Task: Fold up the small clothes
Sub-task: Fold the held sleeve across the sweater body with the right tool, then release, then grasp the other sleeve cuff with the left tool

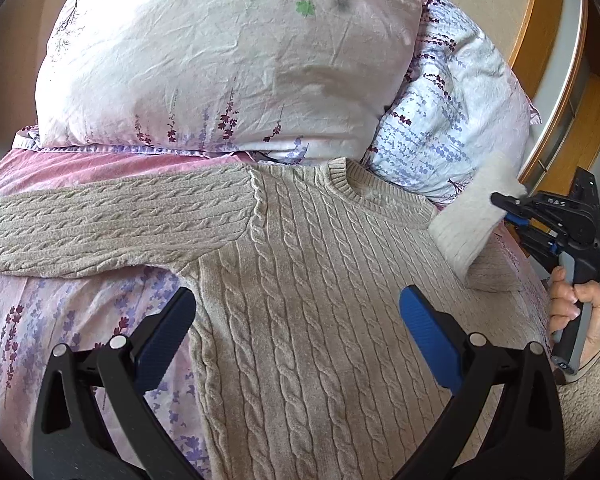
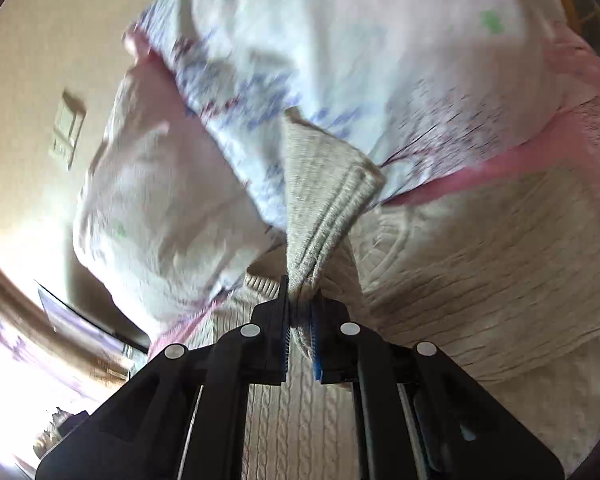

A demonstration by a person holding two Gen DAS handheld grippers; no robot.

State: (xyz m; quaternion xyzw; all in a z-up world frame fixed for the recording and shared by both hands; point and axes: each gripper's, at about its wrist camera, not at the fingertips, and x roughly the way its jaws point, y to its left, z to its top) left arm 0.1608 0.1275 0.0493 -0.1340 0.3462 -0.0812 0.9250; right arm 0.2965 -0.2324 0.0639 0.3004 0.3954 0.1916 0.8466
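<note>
A beige cable-knit sweater [image 1: 300,280] lies flat on the bed, neck toward the pillows, one sleeve [image 1: 100,220] stretched out to the left. My left gripper [image 1: 296,320] is open and empty, hovering over the sweater's body. My right gripper [image 1: 504,208] shows at the right edge of the left wrist view, shut on the other sleeve [image 1: 472,216], which is lifted off the bed. In the right wrist view, my right gripper [image 2: 300,320] clamps that sleeve's ribbed cuff [image 2: 324,192], which stands up from the jaws.
A large floral pillow [image 1: 228,60] and a second pillow [image 1: 460,112] lie just beyond the sweater's neck. The floral bedsheet [image 1: 60,340] shows at the left. A wooden bed frame [image 1: 556,60] runs along the right.
</note>
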